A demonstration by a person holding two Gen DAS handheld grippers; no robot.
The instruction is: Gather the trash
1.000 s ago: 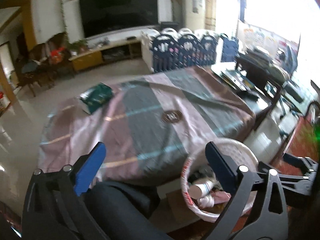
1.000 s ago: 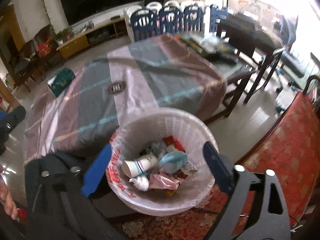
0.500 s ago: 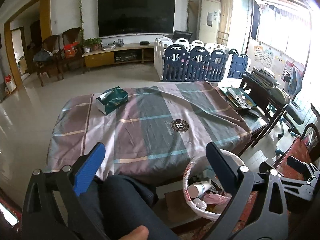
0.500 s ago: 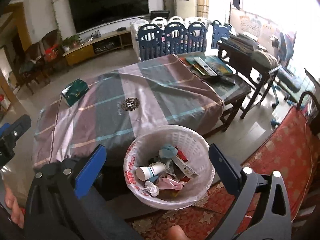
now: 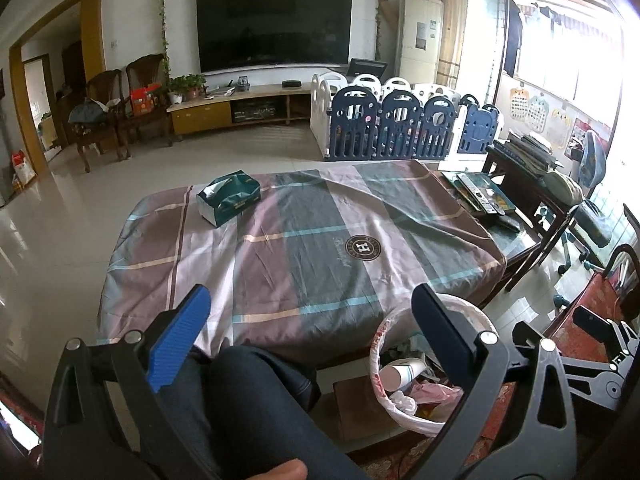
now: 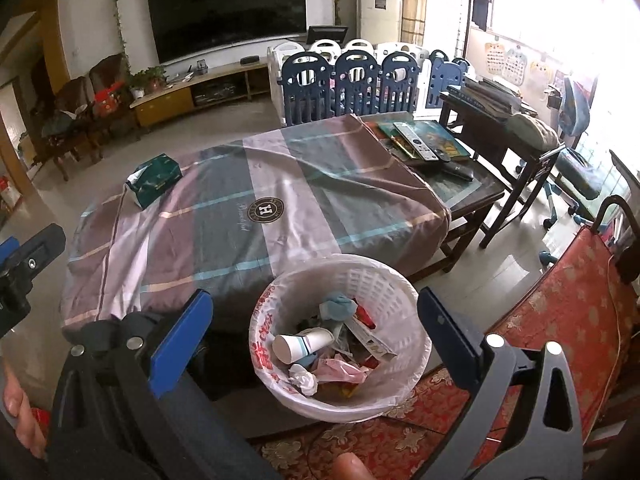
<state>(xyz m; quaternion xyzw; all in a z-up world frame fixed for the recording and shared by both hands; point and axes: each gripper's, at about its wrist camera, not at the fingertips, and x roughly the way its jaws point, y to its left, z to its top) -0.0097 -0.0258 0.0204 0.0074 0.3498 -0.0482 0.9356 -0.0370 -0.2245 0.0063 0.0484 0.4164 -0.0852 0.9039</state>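
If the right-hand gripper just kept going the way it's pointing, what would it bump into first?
Most likely the white trash basket: it sits between the open fingers of the right gripper, just ahead, with a paper cup on top. Depth is hard to judge.

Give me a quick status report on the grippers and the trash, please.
Left gripper open, empty. Right gripper open, empty, above the trash basket. Paper cup and wrappers inside. Nothing in the way.

The left tongs [image 5: 308, 332] gape empty above a cloth-covered surface [image 5: 280, 248] bearing a tissue box [image 5: 229, 197], the trash basket [image 5: 404, 372] just beside it.
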